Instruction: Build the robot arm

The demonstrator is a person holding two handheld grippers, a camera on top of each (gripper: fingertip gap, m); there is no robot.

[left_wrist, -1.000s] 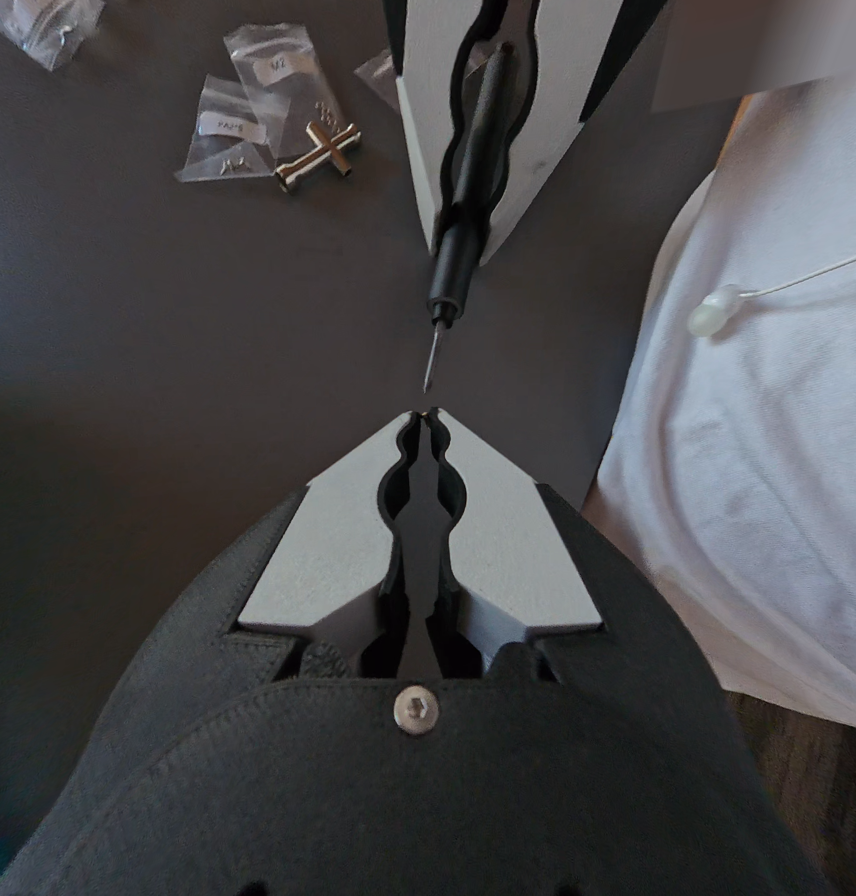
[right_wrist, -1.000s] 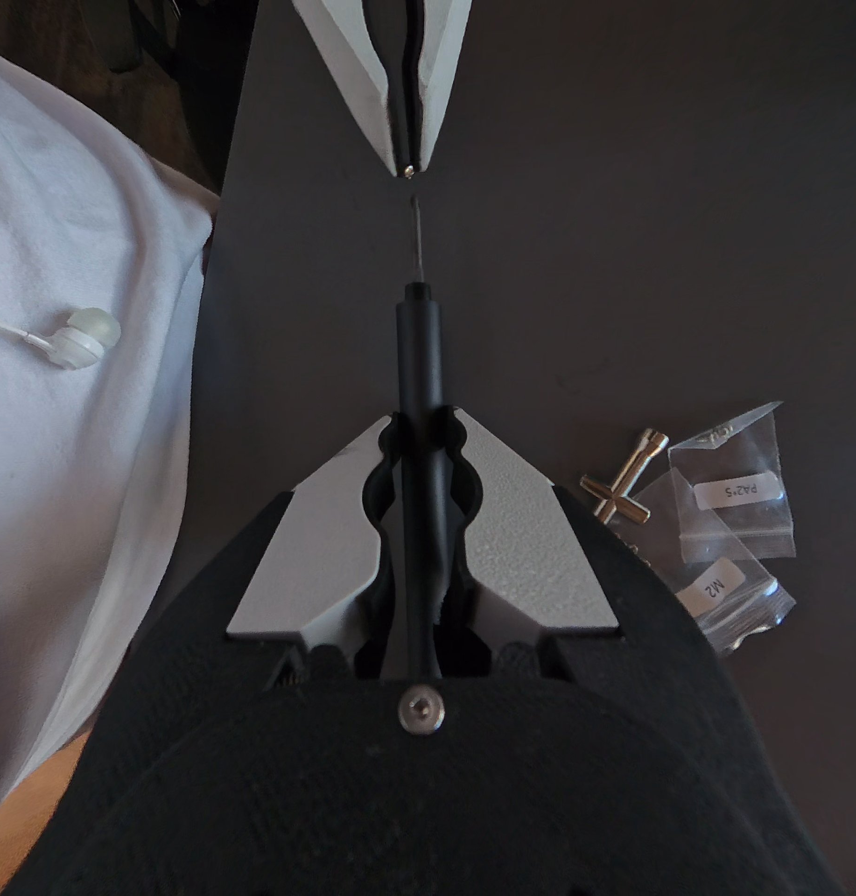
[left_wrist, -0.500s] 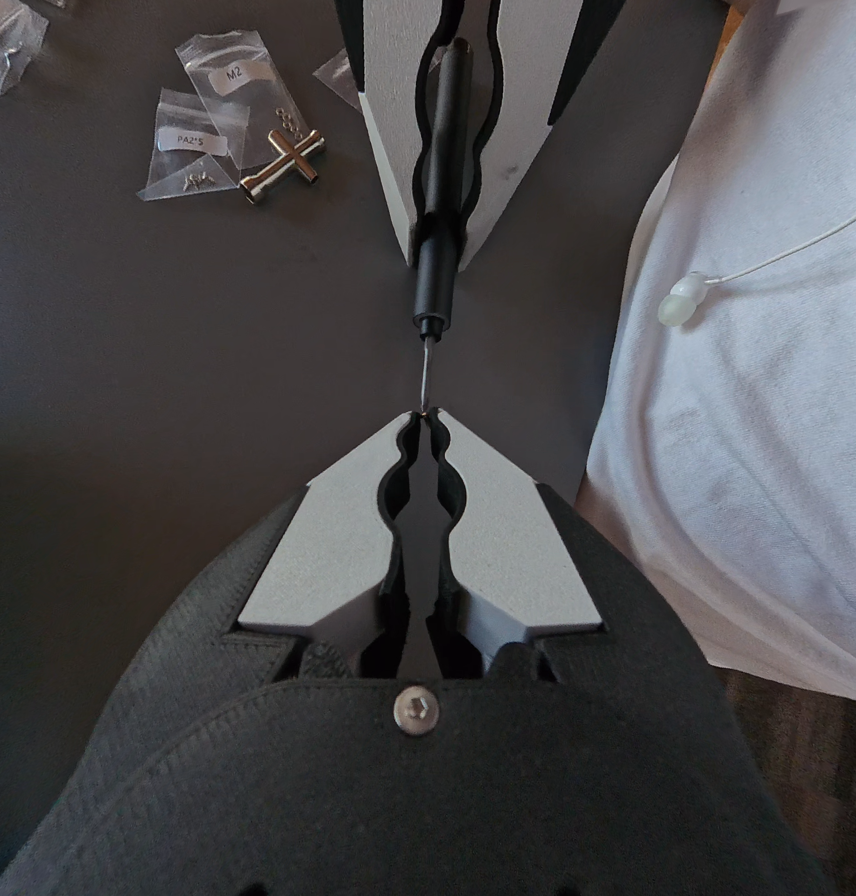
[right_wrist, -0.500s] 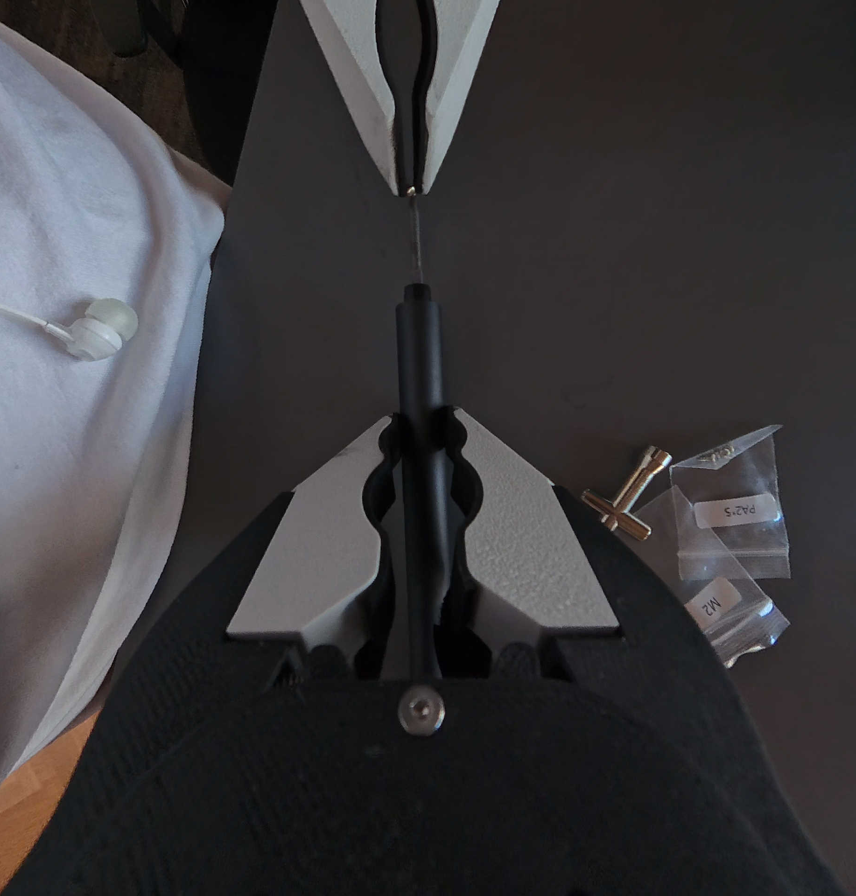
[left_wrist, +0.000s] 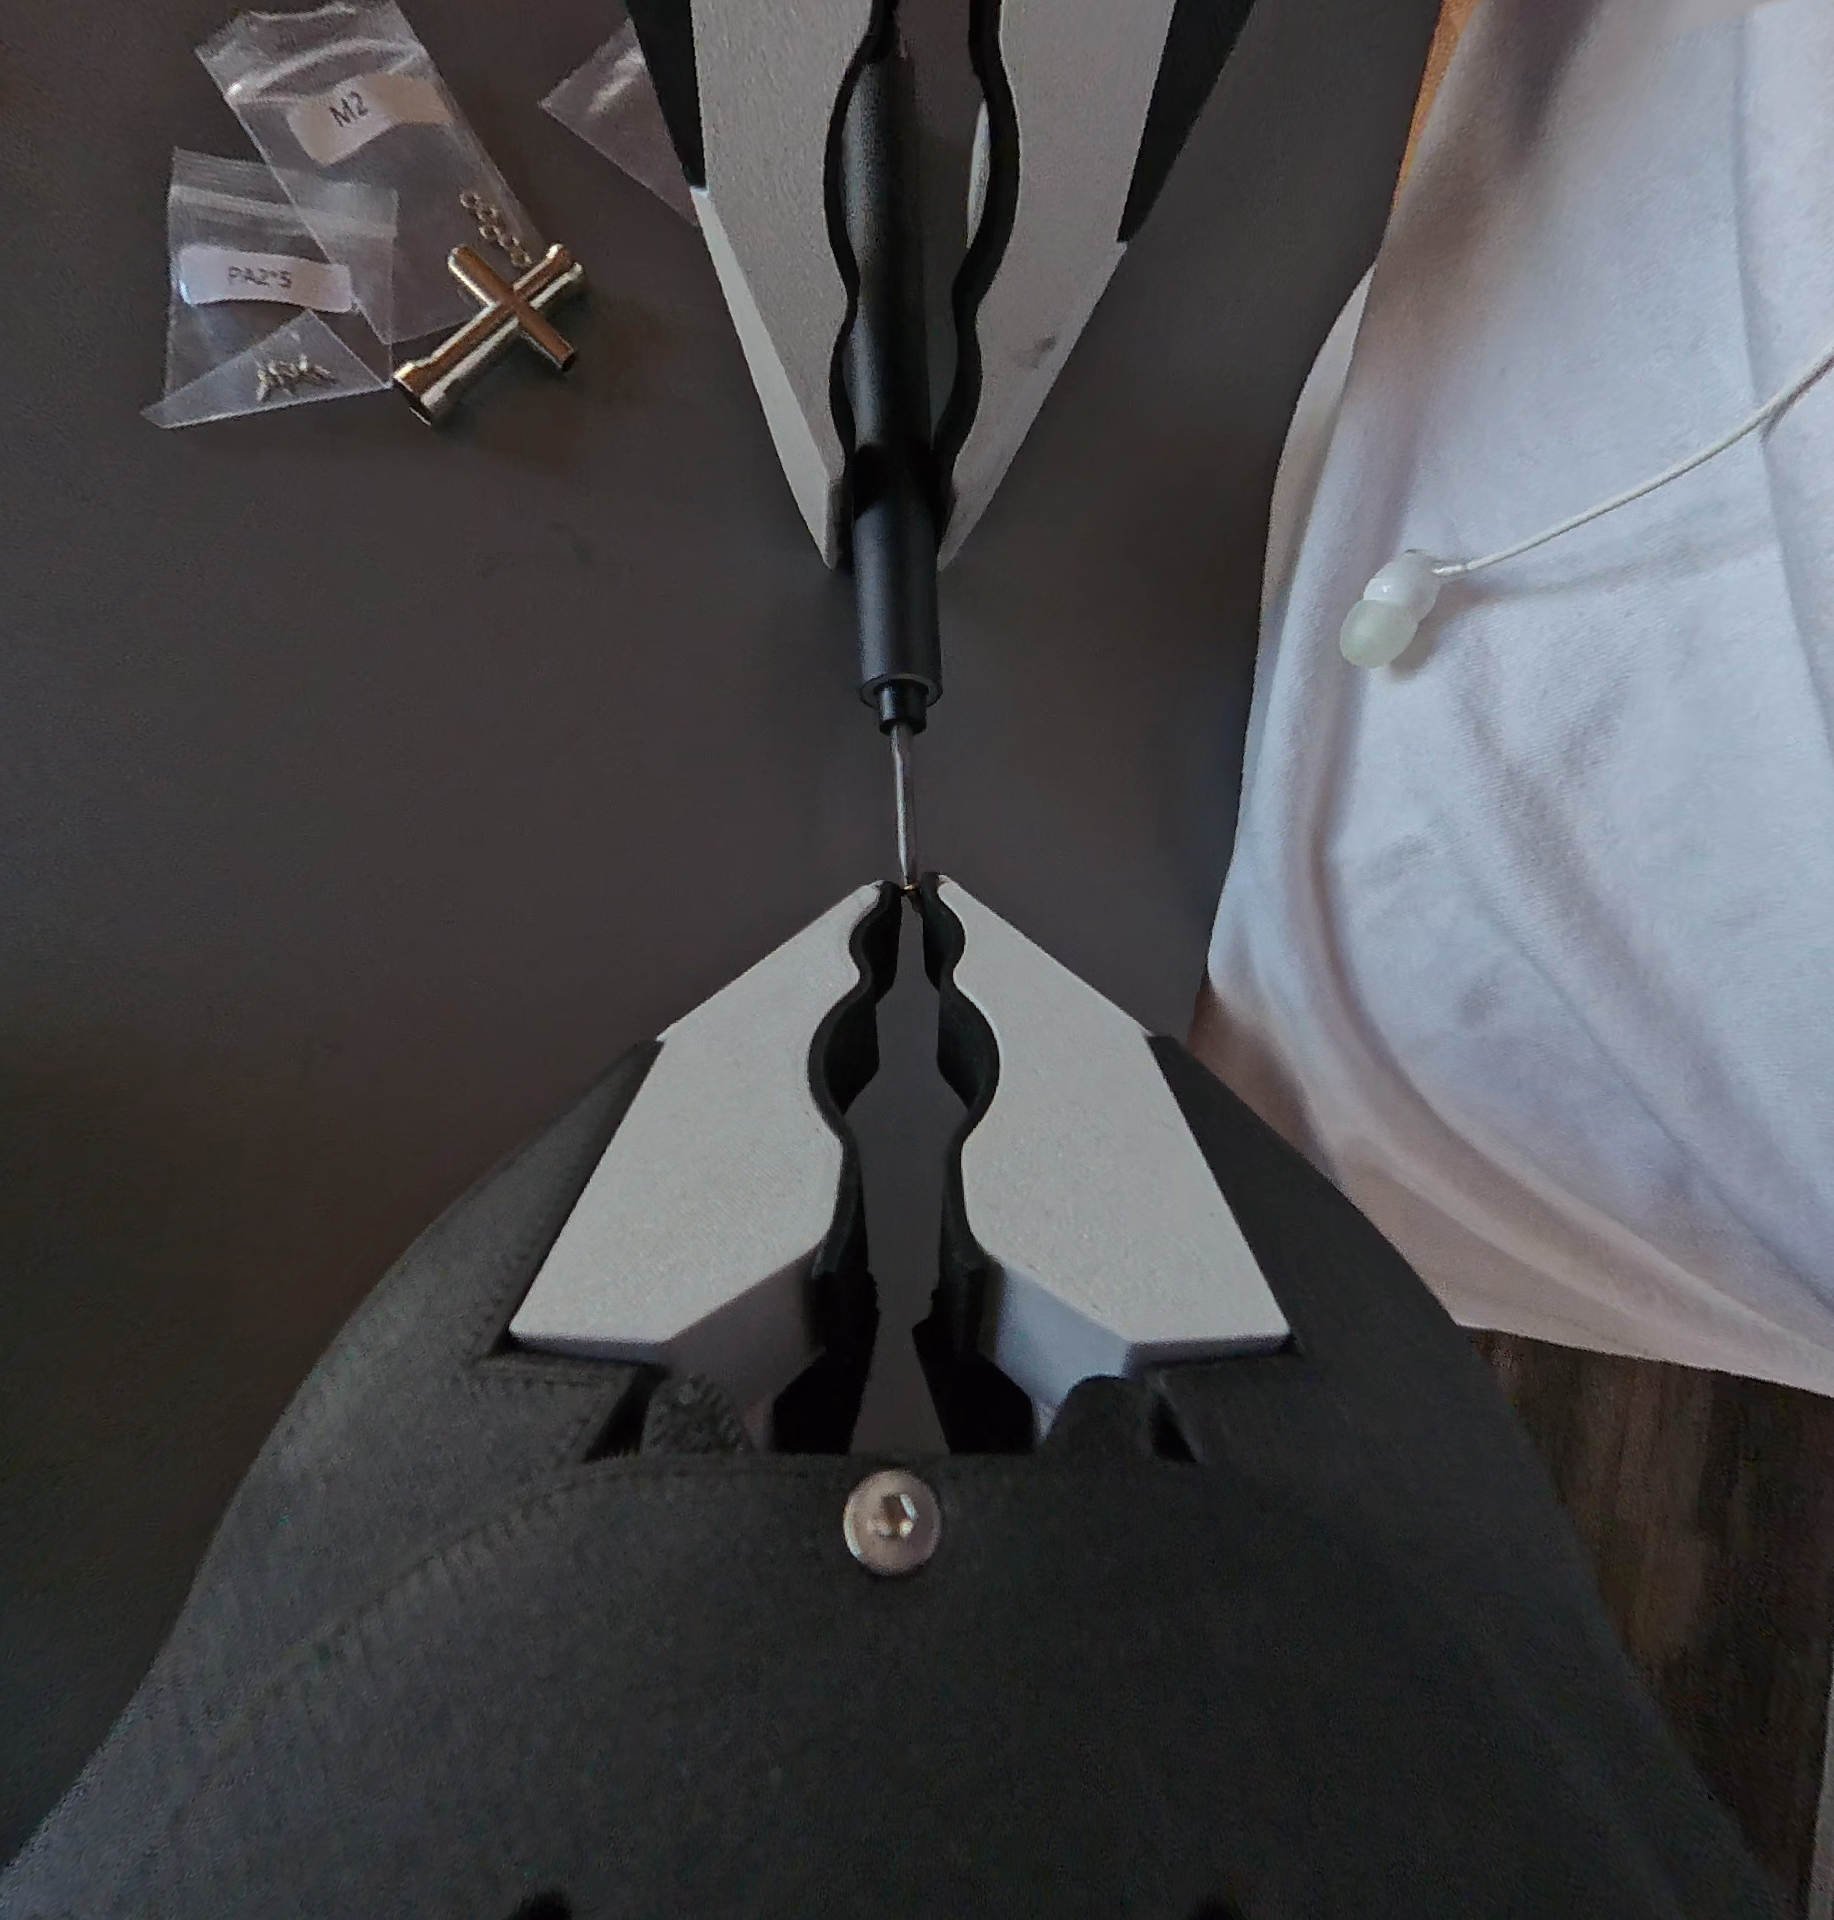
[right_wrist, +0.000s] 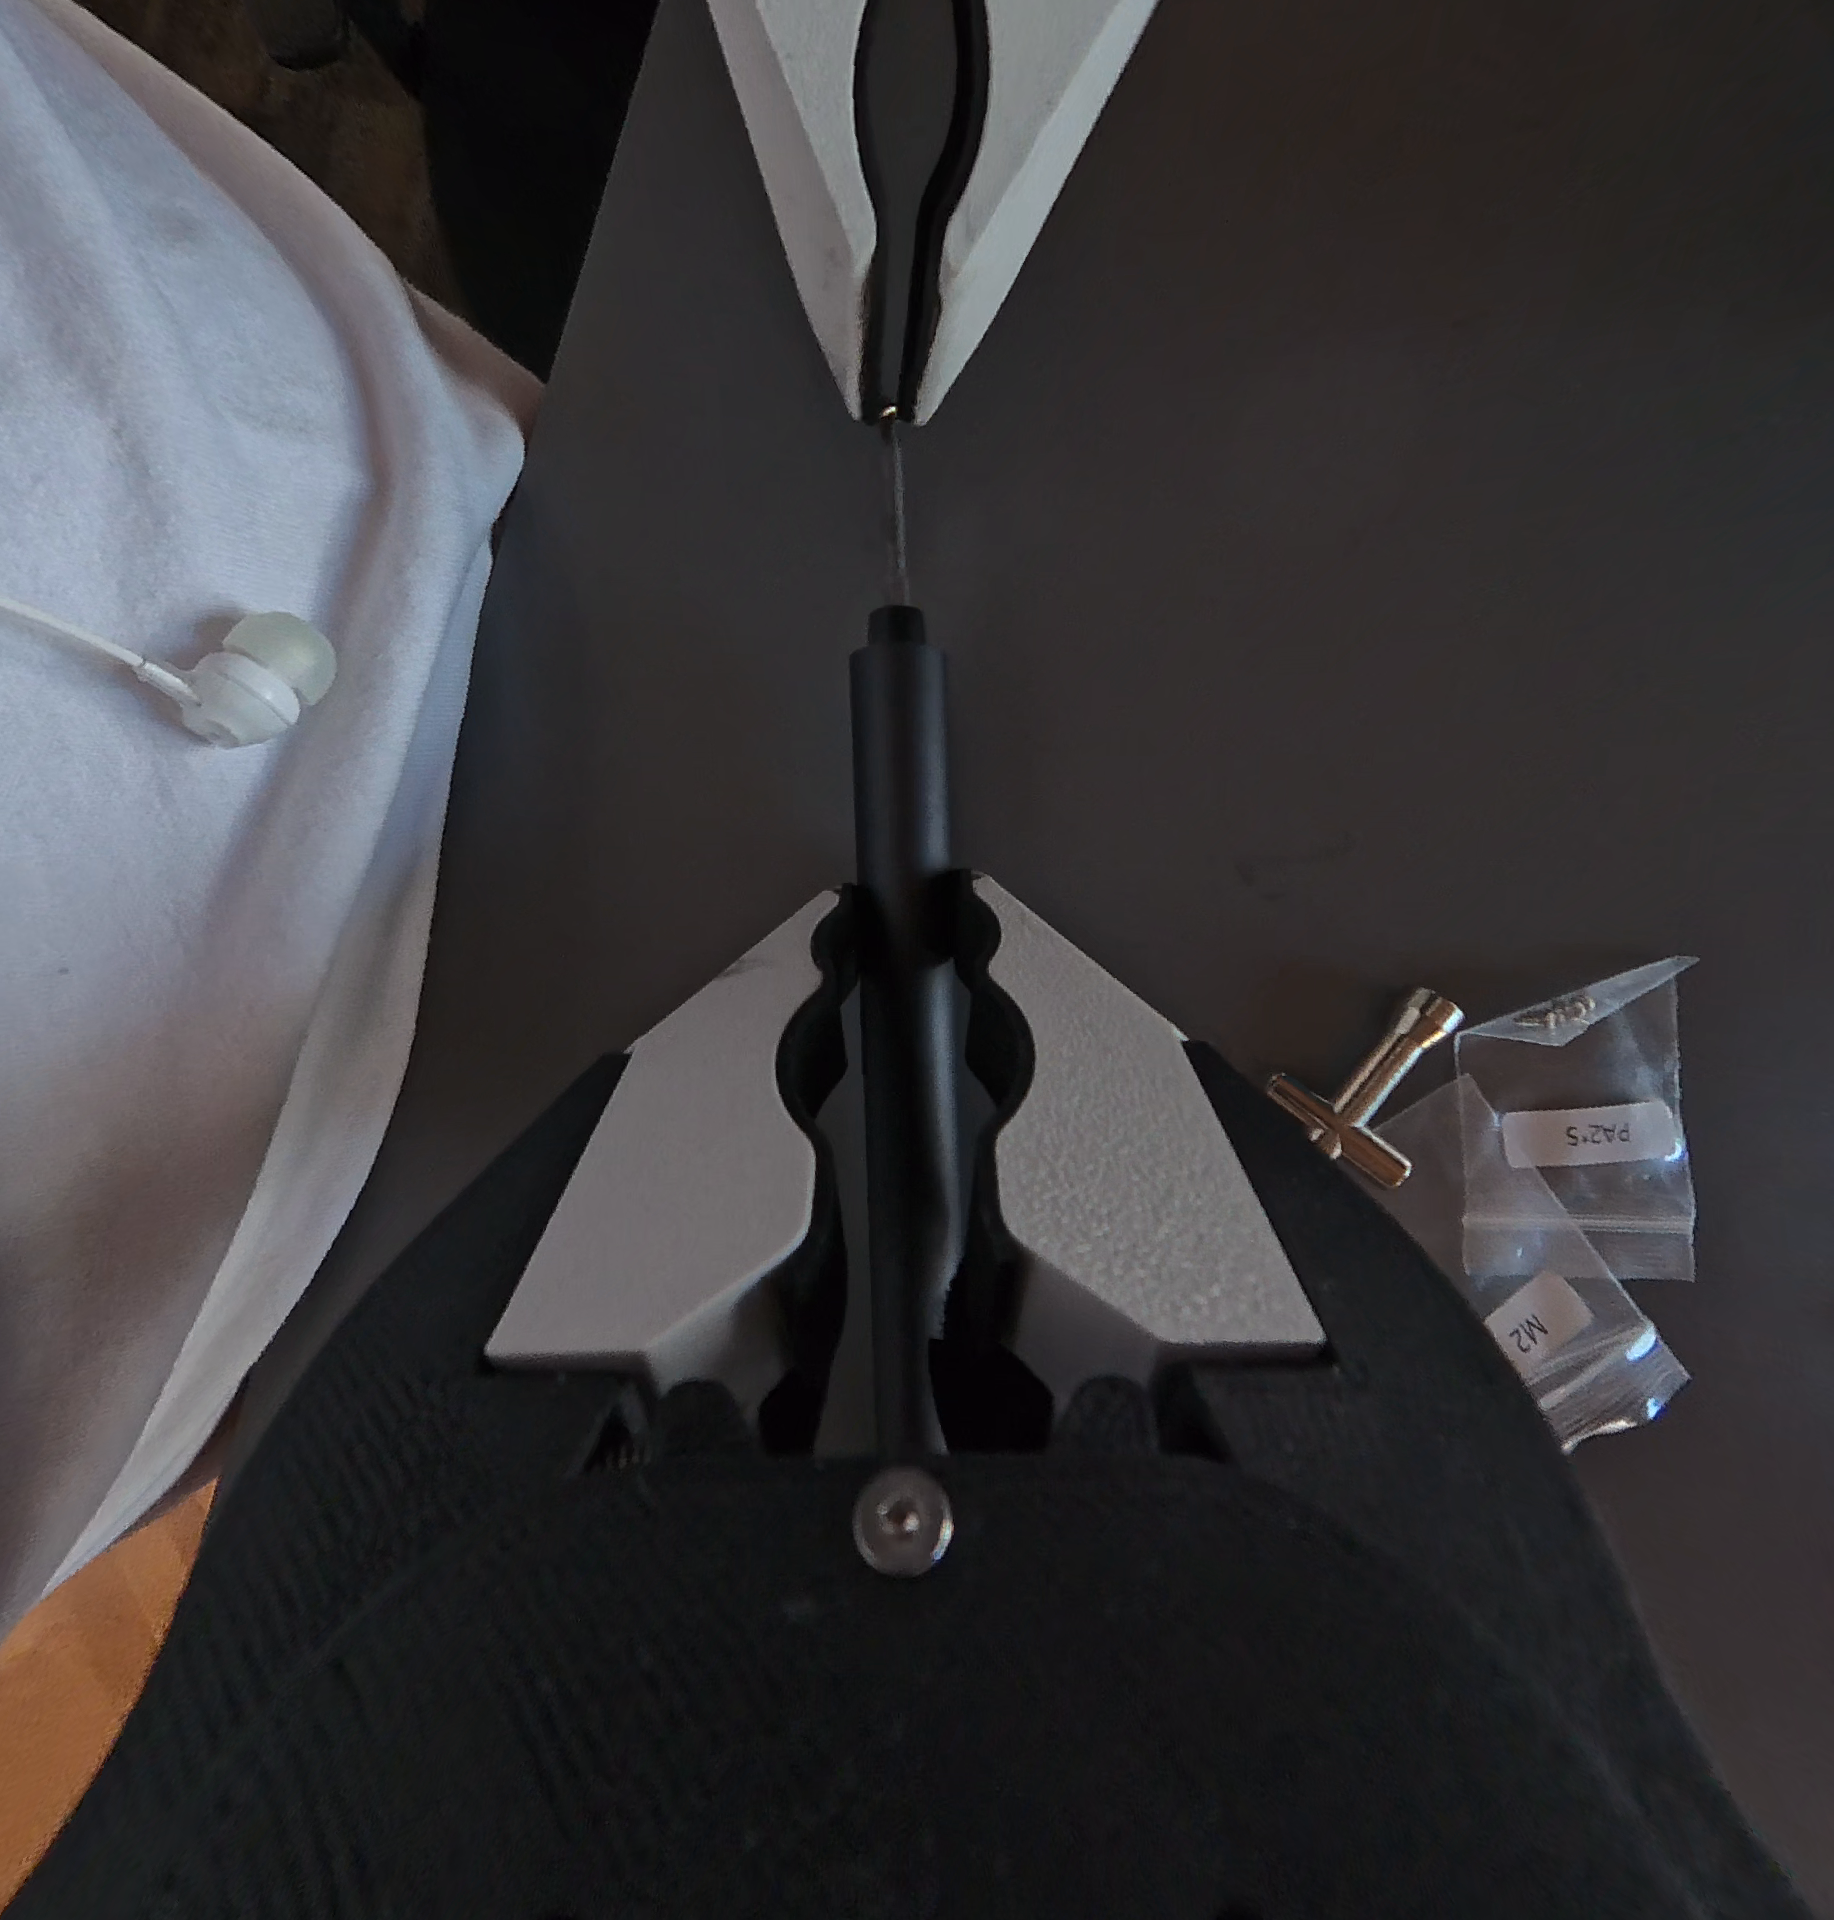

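My right gripper is shut on a slim black screwdriver, whose thin metal bit points straight ahead. My left gripper is shut on a tiny screw pinched at its very tips. In the right wrist view the left gripper faces me with the small brassy screw showing at its tips. The screwdriver bit tip meets the screw. The right gripper faces me in the left wrist view. Both hover over a dark grey table.
A small metal cross wrench and clear bags of small screws lie on the table; they also show in the right wrist view, wrench, bags. A person's white shirt with a dangling white earbud borders the table edge. Tip to tip, the grippers are about 8 cm apart.
The two grippers have come closer together. The screwdriver bit, a short gap away from the left gripper's tips a second ago, now touches the screw held there.
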